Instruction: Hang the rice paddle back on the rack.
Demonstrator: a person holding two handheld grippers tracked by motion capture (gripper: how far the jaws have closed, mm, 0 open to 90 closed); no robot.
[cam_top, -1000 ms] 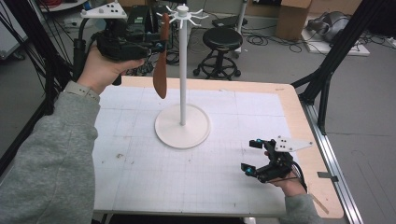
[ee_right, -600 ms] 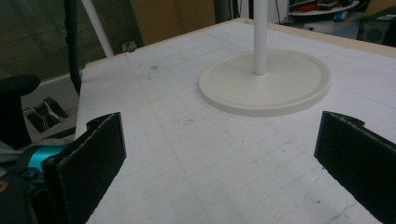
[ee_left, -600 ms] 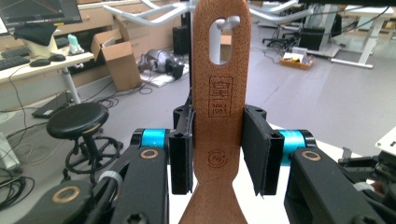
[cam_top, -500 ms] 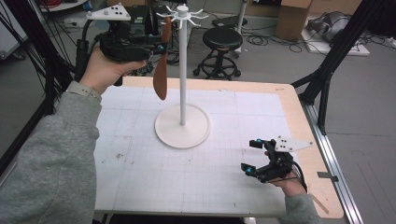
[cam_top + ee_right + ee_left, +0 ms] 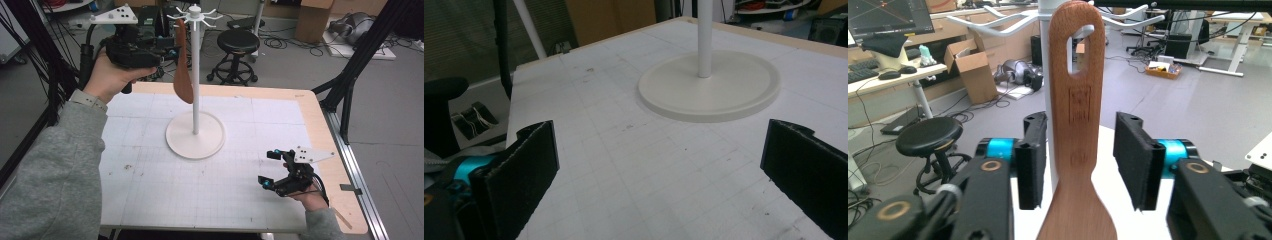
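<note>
High view shows the left hand-held gripper (image 5: 172, 50) raised at the top of the white stand (image 5: 195, 135), where a wooden spatula (image 5: 183, 75) hangs from one of the hooks (image 5: 176, 17). From the left gripper view, the spatula handle (image 5: 1077, 100) stands between the jaws with a gap on each side; they have just been opening and no longer pinch it. The hook passes through the slot in the handle. To finish well, I judge the gripper should back straight away from the handle without brushing it, so the spatula does not swing off its hook. Spread wide and holding nothing, the right hand-held gripper (image 5: 270, 167) rests on the worktop (image 5: 150, 175) at the near right.
</note>
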